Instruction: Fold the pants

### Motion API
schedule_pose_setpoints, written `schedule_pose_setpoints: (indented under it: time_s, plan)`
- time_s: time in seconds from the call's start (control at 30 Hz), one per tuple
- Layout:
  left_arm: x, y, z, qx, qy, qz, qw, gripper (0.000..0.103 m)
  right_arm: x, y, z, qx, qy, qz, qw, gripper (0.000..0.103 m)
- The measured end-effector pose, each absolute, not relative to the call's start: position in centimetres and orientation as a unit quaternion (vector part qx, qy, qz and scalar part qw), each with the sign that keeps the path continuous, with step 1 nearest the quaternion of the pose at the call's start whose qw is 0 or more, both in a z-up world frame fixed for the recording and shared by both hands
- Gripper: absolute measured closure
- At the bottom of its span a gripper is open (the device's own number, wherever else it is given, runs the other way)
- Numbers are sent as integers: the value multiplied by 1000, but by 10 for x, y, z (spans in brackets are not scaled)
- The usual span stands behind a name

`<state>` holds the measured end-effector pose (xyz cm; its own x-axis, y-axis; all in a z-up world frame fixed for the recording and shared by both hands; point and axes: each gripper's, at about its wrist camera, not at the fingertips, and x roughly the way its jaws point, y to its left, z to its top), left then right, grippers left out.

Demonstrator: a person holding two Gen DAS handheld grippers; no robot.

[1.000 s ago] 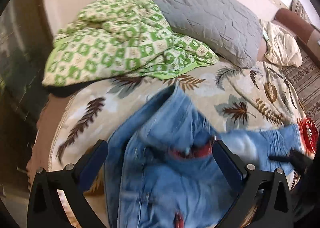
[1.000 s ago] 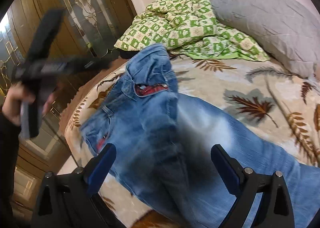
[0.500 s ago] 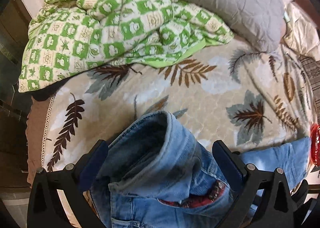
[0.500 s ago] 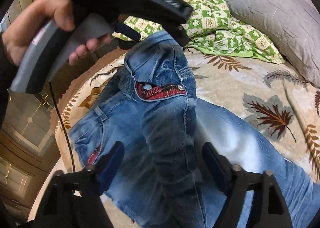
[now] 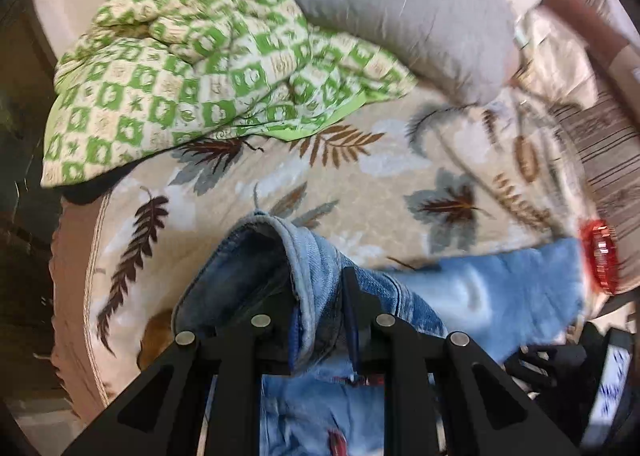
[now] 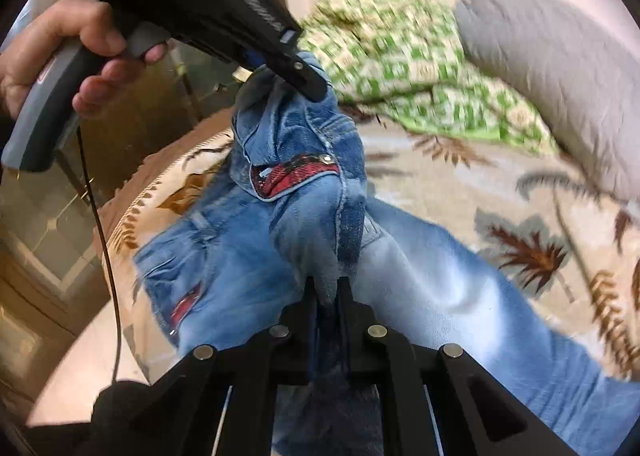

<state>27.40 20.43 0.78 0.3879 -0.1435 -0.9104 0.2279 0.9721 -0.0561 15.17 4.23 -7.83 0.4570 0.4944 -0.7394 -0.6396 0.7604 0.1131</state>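
barely begun: left gripper (image 5: pixel 320 316) is closing on the faded blue denim jeans' (image 6: pixel 440 280) waistband, right gripper (image 6: pixel 326 296) pinches a fold; no fold laid yet.

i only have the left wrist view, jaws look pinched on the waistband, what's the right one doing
Observer: The right gripper is shut on a fold of the jeans near the crotch seam.
Operator: is the waistband off the bed
Observer: Yes. In the right wrist view the left gripper holds it up while the legs lie on the leaf-print blanket.
Operator: anything over on my left side
Observer: A dark wood and glass door stands beyond the bed edge, and a thin black cable hangs from the left gripper's handle.
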Motion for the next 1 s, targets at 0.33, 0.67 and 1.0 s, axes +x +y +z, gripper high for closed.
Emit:
schedule_pose_setpoints:
  time_s: [0.33, 0.67, 1.0]
  plan:
    - [134, 243, -32, -21, 487, -109, 866, 84, 86, 56, -103, -120, 400, 379, 826, 94]
    - [98, 272, -131, -91, 533, -71, 838, 83, 74, 63, -145, -135, 432, 367, 813, 94]
    - [102, 272, -130, -84, 532, -64, 840, 80, 66, 67, -147, -150, 418, 360, 821, 92]
